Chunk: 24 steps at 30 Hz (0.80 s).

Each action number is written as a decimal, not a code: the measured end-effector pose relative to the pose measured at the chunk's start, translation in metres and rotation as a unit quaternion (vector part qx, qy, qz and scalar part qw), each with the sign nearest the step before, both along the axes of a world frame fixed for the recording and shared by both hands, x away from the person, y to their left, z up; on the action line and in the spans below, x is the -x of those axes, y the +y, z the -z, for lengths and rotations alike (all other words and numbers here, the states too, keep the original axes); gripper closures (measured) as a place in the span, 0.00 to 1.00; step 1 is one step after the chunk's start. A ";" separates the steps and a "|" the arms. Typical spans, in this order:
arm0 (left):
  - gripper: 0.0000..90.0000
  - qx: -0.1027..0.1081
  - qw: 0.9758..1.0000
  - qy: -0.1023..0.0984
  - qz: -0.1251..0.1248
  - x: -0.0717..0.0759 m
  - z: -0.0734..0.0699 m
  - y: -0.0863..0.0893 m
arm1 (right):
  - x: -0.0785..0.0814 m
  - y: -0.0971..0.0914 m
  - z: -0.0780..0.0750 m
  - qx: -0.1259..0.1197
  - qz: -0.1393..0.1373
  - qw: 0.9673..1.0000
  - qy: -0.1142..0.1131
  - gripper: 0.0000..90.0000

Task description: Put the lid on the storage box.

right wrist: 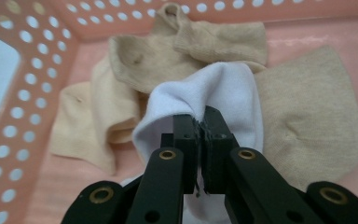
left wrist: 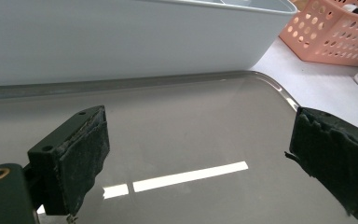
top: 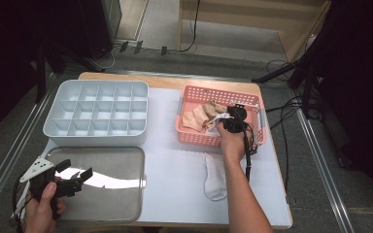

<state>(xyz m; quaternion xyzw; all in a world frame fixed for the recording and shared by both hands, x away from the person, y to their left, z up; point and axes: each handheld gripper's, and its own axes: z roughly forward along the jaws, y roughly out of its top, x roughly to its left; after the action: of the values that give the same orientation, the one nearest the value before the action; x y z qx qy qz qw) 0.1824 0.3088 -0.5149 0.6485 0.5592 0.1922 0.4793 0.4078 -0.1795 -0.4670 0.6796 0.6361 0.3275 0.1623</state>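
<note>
My right gripper [right wrist: 202,122] is inside the pink basket [top: 190,137], its jaws pinched shut on a fold of a white sock [right wrist: 223,88]. Beige socks [right wrist: 144,60] lie under and around that sock in the basket; from the high view they show as a heap [top: 199,116] left of the right gripper [top: 227,123]. A second white sock [top: 215,175] lies flat on the white mat in front of the basket. My left gripper [top: 76,175] hovers open over the metal tray [top: 121,194], nothing between its pads [left wrist: 81,158].
A grey compartment organiser [top: 97,112] sits at the back left, its wall [left wrist: 121,37] just behind the tray [left wrist: 191,126]. The white mat [top: 175,179] covers the middle of the wooden table. Cables and stands crowd the floor to the right.
</note>
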 end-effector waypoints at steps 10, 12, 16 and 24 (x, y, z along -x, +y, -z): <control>0.06 -0.001 1.000 0.001 0.000 0.000 0.001 -0.001 | -0.004 0.005 0.006 -0.034 -0.046 0.998 0.017 0.64; 0.06 0.001 1.000 0.002 -0.001 0.000 0.001 0.000 | -0.004 0.007 0.006 -0.037 -0.048 0.998 0.019 0.55; 0.06 0.001 1.000 0.002 -0.001 0.000 0.001 -0.001 | -0.005 0.015 0.005 -0.039 -0.057 0.997 0.023 0.45; 0.06 0.002 1.000 0.002 -0.002 0.000 0.001 0.001 | -0.018 0.030 0.016 0.025 -0.016 0.995 0.090 0.38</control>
<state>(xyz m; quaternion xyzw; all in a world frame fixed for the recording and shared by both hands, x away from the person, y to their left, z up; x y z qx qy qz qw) 0.1821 0.3100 -0.5157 0.6469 0.5616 0.1913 0.4790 0.4261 -0.1499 -0.4833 0.6914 0.6673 0.2514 0.1163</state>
